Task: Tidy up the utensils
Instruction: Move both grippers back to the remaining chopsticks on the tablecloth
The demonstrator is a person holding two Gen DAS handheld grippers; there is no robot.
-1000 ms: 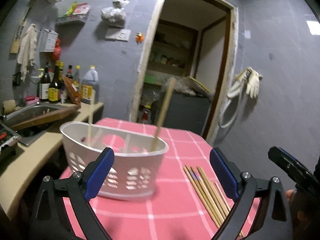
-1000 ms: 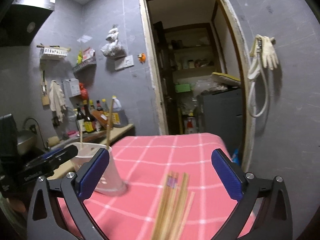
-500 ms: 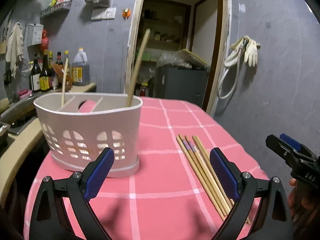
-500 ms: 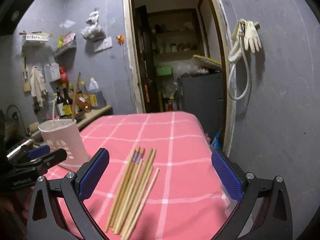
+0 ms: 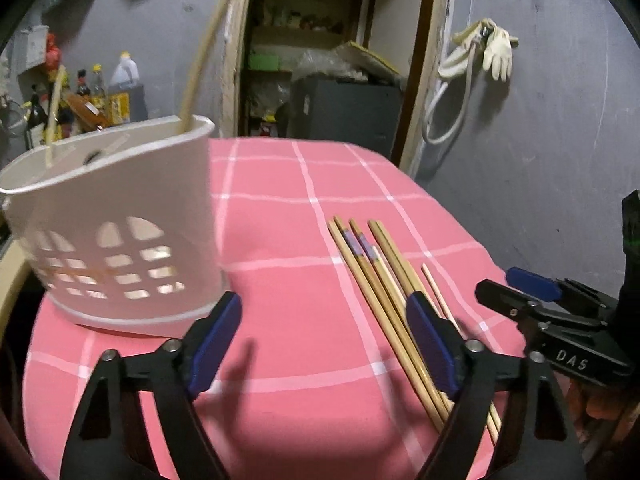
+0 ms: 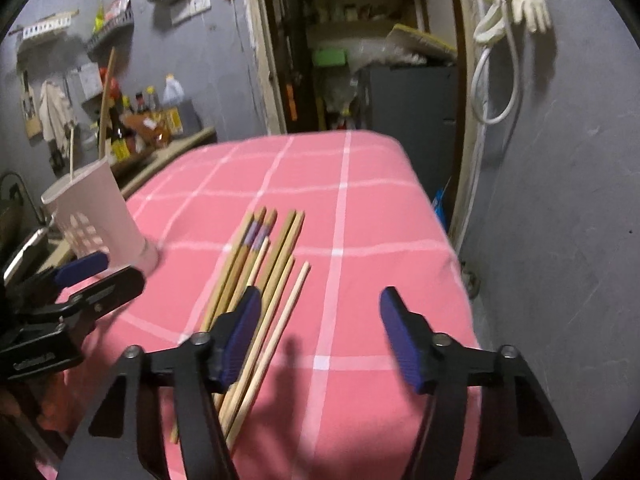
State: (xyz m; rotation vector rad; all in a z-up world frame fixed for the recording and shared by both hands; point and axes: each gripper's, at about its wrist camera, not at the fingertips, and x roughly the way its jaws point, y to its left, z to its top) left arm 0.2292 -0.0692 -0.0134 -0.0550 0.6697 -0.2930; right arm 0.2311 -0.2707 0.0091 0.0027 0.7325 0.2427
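Observation:
A white slotted utensil basket [image 5: 116, 236] stands on the pink checked tablecloth [image 5: 288, 184] at the left, with two chopsticks [image 5: 200, 56] upright in it. It also shows in the right wrist view [image 6: 100, 216]. Several wooden chopsticks [image 5: 380, 280] lie in a bundle on the cloth; in the right wrist view the bundle [image 6: 260, 272] lies under my left finger. My left gripper [image 5: 324, 332] is open and empty, low over the cloth between basket and bundle. My right gripper [image 6: 320, 328] is open and empty, just right of the bundle.
A counter with bottles [image 5: 100, 92] and a sink lies left of the table. A doorway [image 5: 328, 60] with a dark cabinet is behind. The grey wall [image 5: 560, 140] with hanging gloves stands close on the right. The table's right edge [image 6: 452, 248] drops off near the wall.
Both grippers have tilted down and moved lower and closer to the table. The basket and chopstick bundle look larger. Both stay open and empty.

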